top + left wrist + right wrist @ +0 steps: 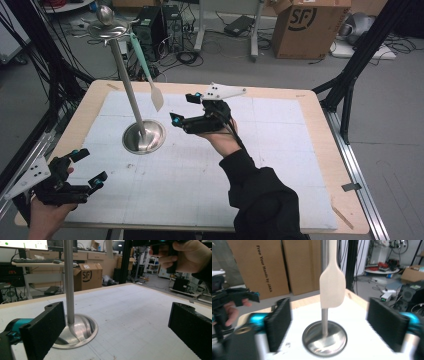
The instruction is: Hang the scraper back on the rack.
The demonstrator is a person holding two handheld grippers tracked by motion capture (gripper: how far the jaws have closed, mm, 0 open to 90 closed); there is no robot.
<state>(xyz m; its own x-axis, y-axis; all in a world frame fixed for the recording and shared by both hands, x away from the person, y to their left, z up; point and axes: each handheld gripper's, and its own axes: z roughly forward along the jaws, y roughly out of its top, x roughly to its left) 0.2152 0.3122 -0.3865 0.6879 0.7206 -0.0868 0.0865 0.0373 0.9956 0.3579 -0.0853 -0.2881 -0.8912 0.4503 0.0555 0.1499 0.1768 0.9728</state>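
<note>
Beside hanging spatula (pixel 156 96) – right gripper (pixel 186 108) jaws wide, empty; left gripper (pixel 89 167) likewise.

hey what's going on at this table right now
A person holds a gripper in each hand. A spatula hangs from the top of a metal stand on the white table. The right gripper is open beside the spatula's blade, not touching it. The left gripper is open and empty near the table's front corner.
</note>
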